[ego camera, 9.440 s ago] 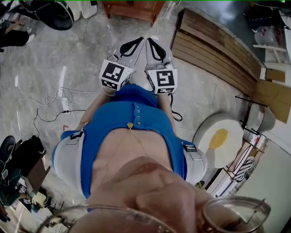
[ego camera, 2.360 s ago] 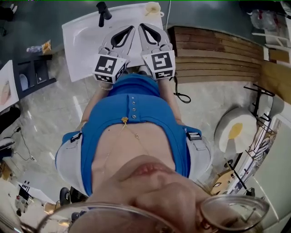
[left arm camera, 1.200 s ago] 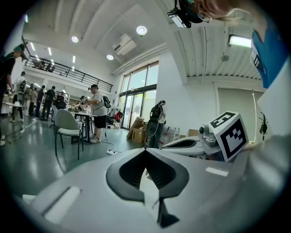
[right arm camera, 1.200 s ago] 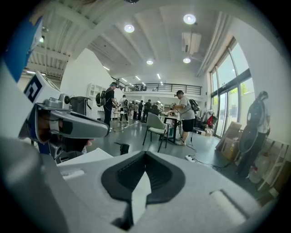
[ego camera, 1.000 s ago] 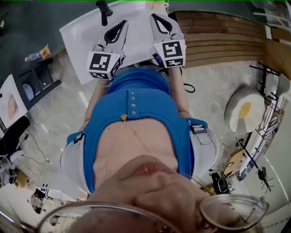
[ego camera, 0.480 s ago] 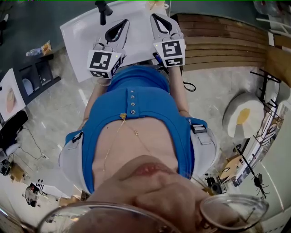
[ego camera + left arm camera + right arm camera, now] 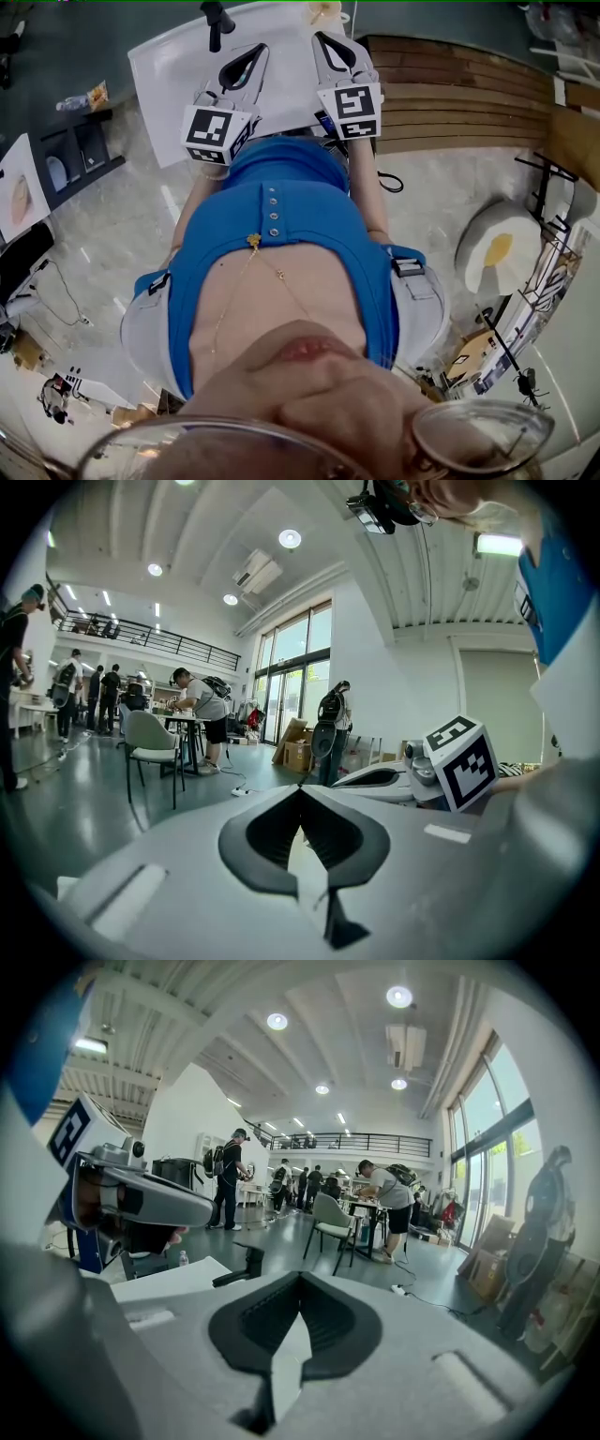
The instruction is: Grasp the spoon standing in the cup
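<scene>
Head view: grey marbled floor fills most of the frame; person's blue top sits dead centre; white table at 12 o'clock, in front of the person; wooden slat platform at 1–2 o'clock, just beside the table; round white cushion with a yellow centre at 3 o'clock on the floor, well apart from the table; both grippers held side by side over the table's near edge, marker cubes toward the person, jaws pointing to 12 o'clock.

Left gripper view: left gripper has jaws brought together, tips touching, nothing between them; the other gripper's marker cube shows at 3 o'clock.

Right gripper view: right gripper is the same, jaws tip to tip and empty; table corner at 9 o'clock.

Small items, head view: black bent fixture stands on the table at 11 o'clock, near its far edge; cup at 12 o'clock on the table's far edge, partly cut by the frame top, in line past the right gripper's tips and not between either pair of jaws; spoon too small to make out.
</scene>
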### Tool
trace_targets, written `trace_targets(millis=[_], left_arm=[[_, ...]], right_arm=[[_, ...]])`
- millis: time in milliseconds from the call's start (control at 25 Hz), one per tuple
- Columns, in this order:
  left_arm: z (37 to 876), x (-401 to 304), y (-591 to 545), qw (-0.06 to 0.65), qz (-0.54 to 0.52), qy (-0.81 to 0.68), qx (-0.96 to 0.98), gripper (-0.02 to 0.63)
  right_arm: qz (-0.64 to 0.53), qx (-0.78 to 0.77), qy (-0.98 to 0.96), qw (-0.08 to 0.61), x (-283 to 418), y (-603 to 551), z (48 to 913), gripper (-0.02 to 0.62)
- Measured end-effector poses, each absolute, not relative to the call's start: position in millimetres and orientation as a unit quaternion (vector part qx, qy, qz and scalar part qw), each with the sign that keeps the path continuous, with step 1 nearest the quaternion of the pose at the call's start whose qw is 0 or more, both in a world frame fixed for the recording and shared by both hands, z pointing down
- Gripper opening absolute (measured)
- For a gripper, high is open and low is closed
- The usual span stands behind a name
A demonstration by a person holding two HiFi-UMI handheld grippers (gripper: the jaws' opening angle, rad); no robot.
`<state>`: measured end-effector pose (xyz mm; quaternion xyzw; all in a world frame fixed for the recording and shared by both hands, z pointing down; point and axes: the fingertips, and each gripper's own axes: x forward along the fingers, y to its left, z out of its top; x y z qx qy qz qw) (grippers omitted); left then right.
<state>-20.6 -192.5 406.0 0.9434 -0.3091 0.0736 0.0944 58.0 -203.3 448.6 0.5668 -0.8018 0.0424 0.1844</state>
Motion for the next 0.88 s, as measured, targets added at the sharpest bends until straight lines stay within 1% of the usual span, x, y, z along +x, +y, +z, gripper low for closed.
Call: trace_targets(millis=[400, 880], left_arm=[[404.3, -22.8, -189.0, 0.094, 0.072, -0.318, 0.941, 0.000], [402.7, -28.8, -187.0, 0.093, 0.072, -0.329, 0.937, 0.000]], right_arm=[[0.044, 0.554, -0.807, 0.200, 59.6, -204.9, 457.3, 0.002], [0.044, 0.534, -0.808, 0.243, 65.4, -210.4, 476.7, 0.002]])
